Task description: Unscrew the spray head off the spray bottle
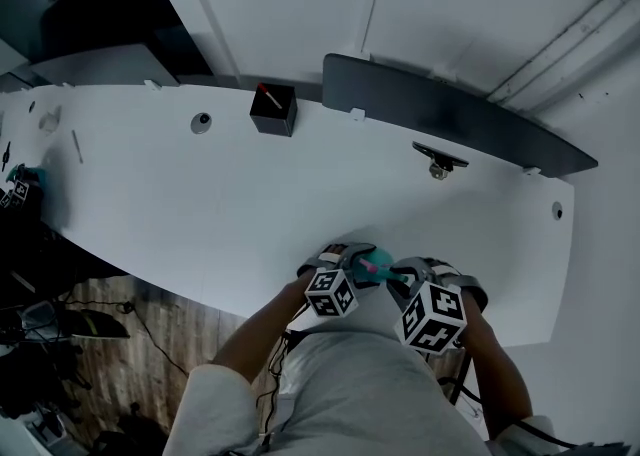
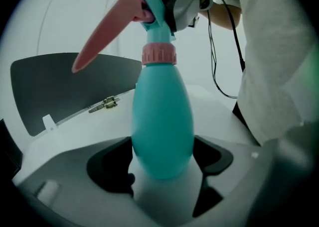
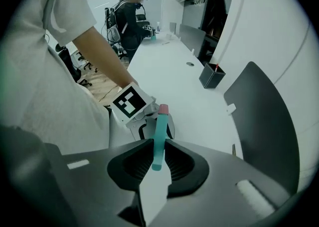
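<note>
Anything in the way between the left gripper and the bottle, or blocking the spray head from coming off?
Nothing visible. The bottle sits between the jaws of the left gripper, pads against its sides, and the right gripper is clamped on the spray head. The black box on the table lies far off.

white table [image 1: 200,204], with the left gripper [image 1: 348,256] and right gripper [image 1: 402,272] over its near edge. just beyond the right gripper: metal clamp [image 1: 439,159] before a dark divider panel [image 1: 450,109]. farther off, beyond the left gripper: black box [image 1: 273,109], round grommet [image 1: 201,123].
</note>
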